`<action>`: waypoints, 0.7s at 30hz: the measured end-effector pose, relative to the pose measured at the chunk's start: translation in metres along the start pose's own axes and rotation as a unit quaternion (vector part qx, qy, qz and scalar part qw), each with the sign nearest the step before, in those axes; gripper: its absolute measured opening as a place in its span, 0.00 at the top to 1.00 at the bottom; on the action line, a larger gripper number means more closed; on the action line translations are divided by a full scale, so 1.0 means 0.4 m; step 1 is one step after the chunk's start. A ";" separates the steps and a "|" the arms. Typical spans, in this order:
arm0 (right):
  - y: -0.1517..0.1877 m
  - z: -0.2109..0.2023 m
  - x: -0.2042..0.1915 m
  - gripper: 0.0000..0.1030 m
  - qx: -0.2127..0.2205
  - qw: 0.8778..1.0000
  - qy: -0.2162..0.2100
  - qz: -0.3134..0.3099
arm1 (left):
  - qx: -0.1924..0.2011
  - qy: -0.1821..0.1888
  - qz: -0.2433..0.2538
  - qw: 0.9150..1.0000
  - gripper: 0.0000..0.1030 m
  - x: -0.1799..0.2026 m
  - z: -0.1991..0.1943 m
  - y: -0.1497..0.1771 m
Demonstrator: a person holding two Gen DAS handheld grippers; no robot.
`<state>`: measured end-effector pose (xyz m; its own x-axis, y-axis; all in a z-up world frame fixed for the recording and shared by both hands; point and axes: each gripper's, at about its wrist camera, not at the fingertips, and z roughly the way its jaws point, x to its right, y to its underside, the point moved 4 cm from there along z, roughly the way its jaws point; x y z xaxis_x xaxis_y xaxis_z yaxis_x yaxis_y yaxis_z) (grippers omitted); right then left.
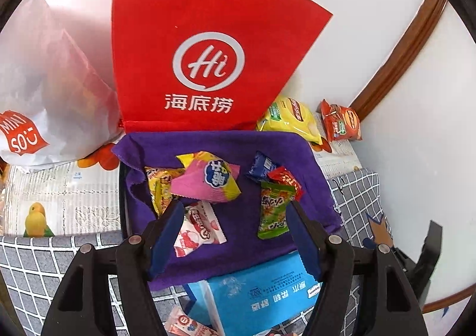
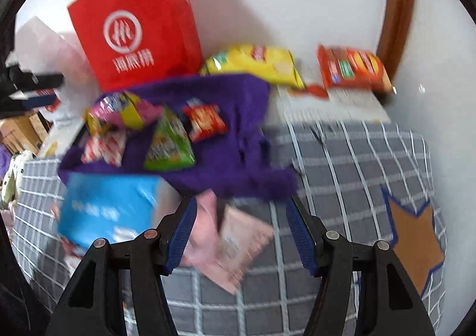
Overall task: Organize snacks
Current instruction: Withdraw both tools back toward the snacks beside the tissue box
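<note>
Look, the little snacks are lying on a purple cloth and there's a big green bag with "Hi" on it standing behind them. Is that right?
Nearly. The bag with "Hi" on it is red, not green; the left wrist view shows it clearly. It does stand behind the purple cloth, where the little snacks lie.

The whole right wrist view is smeared by motion: print on the red bag point(image 2: 134, 23), the blue box point(image 2: 107, 208) and the pink packets point(image 2: 238, 246) cannot be read. In the left wrist view, the left gripper's point(image 1: 235, 234) fingers hide part of the white-and-red packet point(image 1: 199, 229) and the green packet's point(image 1: 272, 211) edge. The striped pink packet point(image 1: 184, 322) is cut off by the bottom edge. The yellow snack point(image 1: 159, 190) lies half under the pink-and-yellow packet point(image 1: 208, 176).
</note>
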<state>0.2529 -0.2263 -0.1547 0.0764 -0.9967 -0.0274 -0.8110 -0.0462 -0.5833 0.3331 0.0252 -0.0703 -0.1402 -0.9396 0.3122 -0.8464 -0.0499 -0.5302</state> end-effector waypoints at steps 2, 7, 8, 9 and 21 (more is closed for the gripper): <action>0.029 0.016 0.018 0.40 -0.007 1.000 -0.002 0.007 | -0.002 -0.002 0.004 1.000 0.33 0.007 0.004 0.003; 0.063 0.066 0.052 0.52 -0.031 0.999 -0.004 0.036 | -0.008 -0.008 0.006 1.000 0.33 0.010 0.019 0.006; 0.066 0.076 0.054 0.52 -0.037 0.998 -0.009 0.041 | -0.009 -0.007 0.006 1.000 0.33 0.008 0.021 0.006; 0.068 0.082 0.052 0.52 -0.040 0.998 -0.015 0.044 | -0.010 -0.007 0.006 1.000 0.33 0.007 0.024 0.006; 0.077 0.105 0.010 0.48 -0.052 0.998 -0.034 0.022 | -0.013 -0.006 -0.005 1.000 0.33 -0.010 0.026 0.003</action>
<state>0.2527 -0.2287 -0.2067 0.0760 -0.9911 -0.1089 -0.8704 -0.0127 -0.4922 0.3379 0.0252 -0.0805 -0.1261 -0.9431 0.3076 -0.8610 -0.0499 -0.5061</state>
